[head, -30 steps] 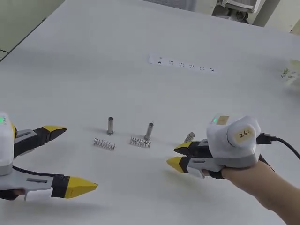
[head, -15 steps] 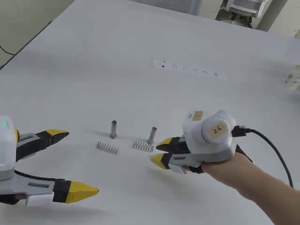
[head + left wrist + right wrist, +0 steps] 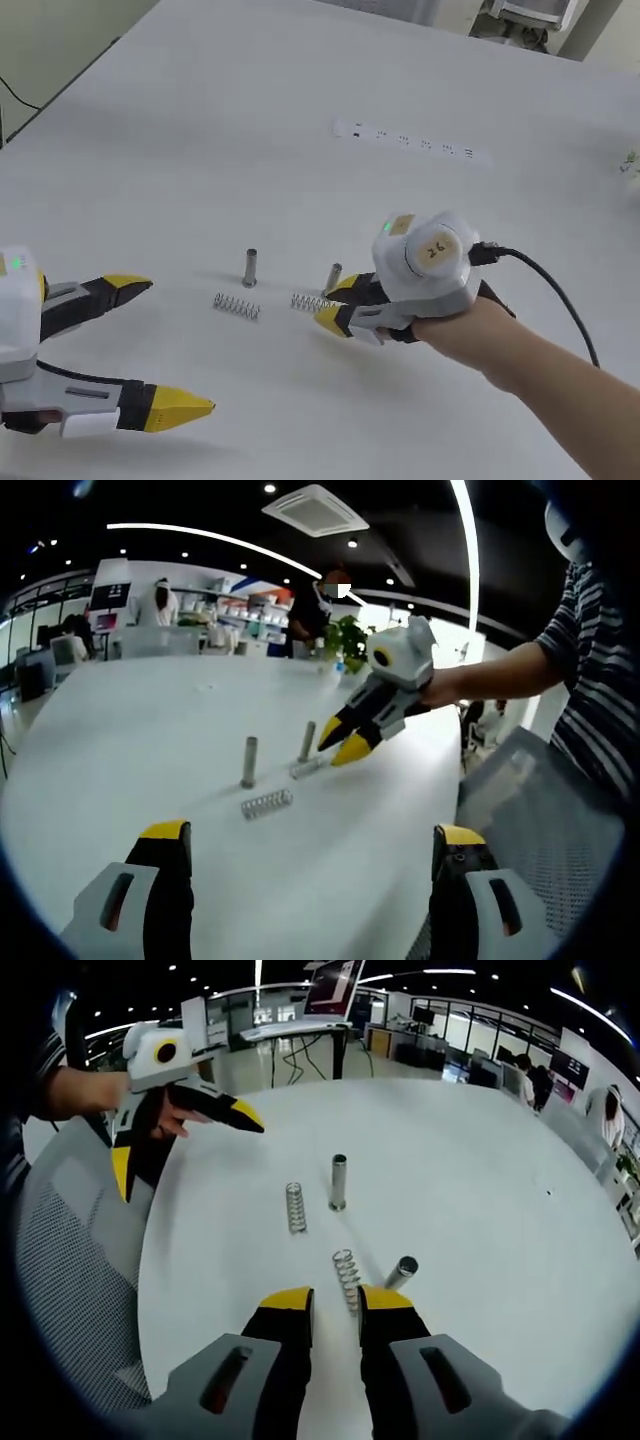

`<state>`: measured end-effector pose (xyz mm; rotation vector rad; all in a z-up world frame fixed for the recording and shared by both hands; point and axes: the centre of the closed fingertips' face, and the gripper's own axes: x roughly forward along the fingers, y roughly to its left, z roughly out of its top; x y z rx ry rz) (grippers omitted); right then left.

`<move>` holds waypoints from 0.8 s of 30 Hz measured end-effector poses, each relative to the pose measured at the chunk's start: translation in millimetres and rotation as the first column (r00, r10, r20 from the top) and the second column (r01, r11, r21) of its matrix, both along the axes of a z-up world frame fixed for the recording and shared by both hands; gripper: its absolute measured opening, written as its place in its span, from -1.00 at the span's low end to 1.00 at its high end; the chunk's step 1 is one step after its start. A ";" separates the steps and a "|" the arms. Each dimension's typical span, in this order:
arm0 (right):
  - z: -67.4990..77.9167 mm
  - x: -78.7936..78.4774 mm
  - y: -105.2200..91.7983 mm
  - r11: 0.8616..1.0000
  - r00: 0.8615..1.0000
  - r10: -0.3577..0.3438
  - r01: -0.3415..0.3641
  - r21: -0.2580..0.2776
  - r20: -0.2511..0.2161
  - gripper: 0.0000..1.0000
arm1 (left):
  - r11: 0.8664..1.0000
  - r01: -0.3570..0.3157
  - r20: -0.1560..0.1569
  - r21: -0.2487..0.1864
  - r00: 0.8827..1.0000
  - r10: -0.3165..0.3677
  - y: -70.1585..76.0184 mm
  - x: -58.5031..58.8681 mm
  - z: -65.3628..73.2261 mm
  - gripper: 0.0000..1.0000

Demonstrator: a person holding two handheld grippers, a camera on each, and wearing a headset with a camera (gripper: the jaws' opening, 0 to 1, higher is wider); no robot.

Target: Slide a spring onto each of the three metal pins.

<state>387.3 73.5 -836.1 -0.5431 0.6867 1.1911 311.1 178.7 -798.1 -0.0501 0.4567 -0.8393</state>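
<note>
Right gripper: black jaws with yellow tips, narrowly parted, clamped on nothing. Moulded white and grey plastic body.

Straight ahead of those tips: near spring, a thin coil of bright steel wire, flat on the matte white tabletop. Long axis in line with the jaws, near end reaching the gap between the tips. Contact with either tip: cannot tell.

Just off the right jaw tip, beside that coil: near pin, a short smooth grey metal cylinder with a flat top. Standing on end, though leaning in the fisheye view.

Further ahead along the same line: far spring, same wire coil, lying flat with its axis roughly parallel to the first. Just right of it: far pin, same plain cylinder, upright with its axis vertical.

In the head view, the two coils sit end to end in one row, each pin just behind its own coil and apart from it.

Left gripper: same black and yellow jaws, spread wide, well short of the parts. Far spring ahead between its jaws, far pin upright just beyond.

Well beyond both tools: a long flat white plastic power strip.
</note>
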 end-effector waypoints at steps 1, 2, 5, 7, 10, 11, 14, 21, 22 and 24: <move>-1.8 0.5 -0.2 1.000 1.000 0.000 0.000 -0.006 0.001 -0.69 | 1.000 0.000 -0.002 0.002 1.000 0.000 0.2 -0.4 -0.6 0.94; -3.0 0.8 -0.2 1.000 1.000 0.002 -0.002 -0.009 0.000 -0.69 | 1.000 0.001 -0.005 0.002 1.000 -0.001 0.3 -0.8 -1.1 0.94; -6.8 2.8 -0.3 1.000 1.000 -0.001 0.001 -0.017 -0.004 -0.69 | 1.000 0.003 -0.005 0.002 1.000 -0.003 0.0 -1.0 -1.0 0.94; -7.8 3.9 -0.2 1.000 1.000 -0.008 0.008 -0.016 -0.007 -0.69 | 1.000 0.005 -0.005 0.003 1.000 -0.005 -0.2 -1.2 -1.1 0.94; -13.0 4.4 -0.6 0.999 1.000 -0.001 0.001 -0.036 -0.002 -0.68 | 1.000 0.003 -0.009 0.003 1.000 -0.003 0.3 -1.4 -1.7 0.93; -13.9 4.4 -0.3 0.999 1.000 0.002 -0.002 -0.038 -0.002 -0.69 | 1.000 0.002 -0.008 0.004 1.000 -0.002 0.5 -1.4 -2.0 0.93; -16.0 5.7 0.6 0.999 1.000 -0.001 0.001 -0.041 -0.008 -0.69 | 1.000 0.003 -0.013 0.005 1.000 -0.003 0.4 -2.6 -3.5 0.93; -25.2 4.2 1.2 0.998 1.000 0.004 -0.005 -0.055 -0.015 -0.71 | 1.000 0.004 -0.018 0.002 1.000 -0.004 -0.2 -3.8 -4.7 0.92; -25.9 4.0 0.7 0.998 1.000 0.004 -0.005 -0.056 -0.015 -0.72 | 1.000 0.003 -0.018 0.002 1.000 -0.003 -0.1 -3.6 -4.6 0.92; -25.9 3.6 0.2 0.999 1.000 0.002 -0.003 -0.054 -0.015 -0.74 | 1.000 0.002 -0.016 0.002 1.000 -0.002 0.5 -3.0 -4.2 0.92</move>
